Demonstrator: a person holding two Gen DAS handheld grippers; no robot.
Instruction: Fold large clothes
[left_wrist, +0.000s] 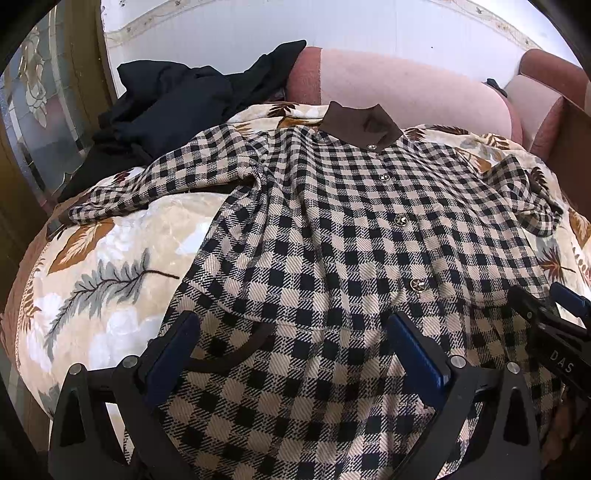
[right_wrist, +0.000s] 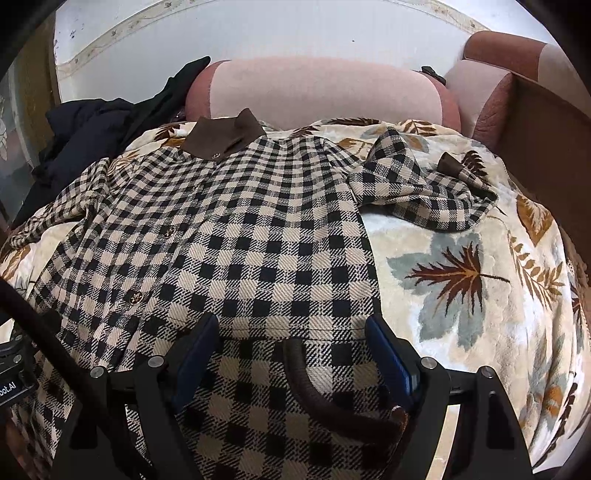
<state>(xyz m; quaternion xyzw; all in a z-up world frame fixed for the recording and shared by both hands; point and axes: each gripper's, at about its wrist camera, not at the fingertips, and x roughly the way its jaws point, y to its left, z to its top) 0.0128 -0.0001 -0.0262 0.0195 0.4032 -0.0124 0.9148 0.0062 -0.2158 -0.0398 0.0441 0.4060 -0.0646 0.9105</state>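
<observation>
Leaf-print blanket (left_wrist: 110, 236), checked coat (left_wrist: 332, 229), both hand-held grippers (left_wrist: 291, 354) (right_wrist: 291, 354) open, brown cuff (right_wrist: 448, 164) right view only

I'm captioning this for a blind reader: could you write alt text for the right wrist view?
A checked coat with a brown collar lies buttoned and spread flat on a leaf-patterned blanket. The open right gripper hovers over its lower part, near a brown-trimmed pocket. Dark clothes are heaped at the far left.

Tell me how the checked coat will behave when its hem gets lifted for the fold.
The checked coat will likely drape rather than hold shape; its sleeves already lie crumpled. The thick woven cloth suggests some weight, so the lifted hem may sag between the left gripper and right gripper.
</observation>
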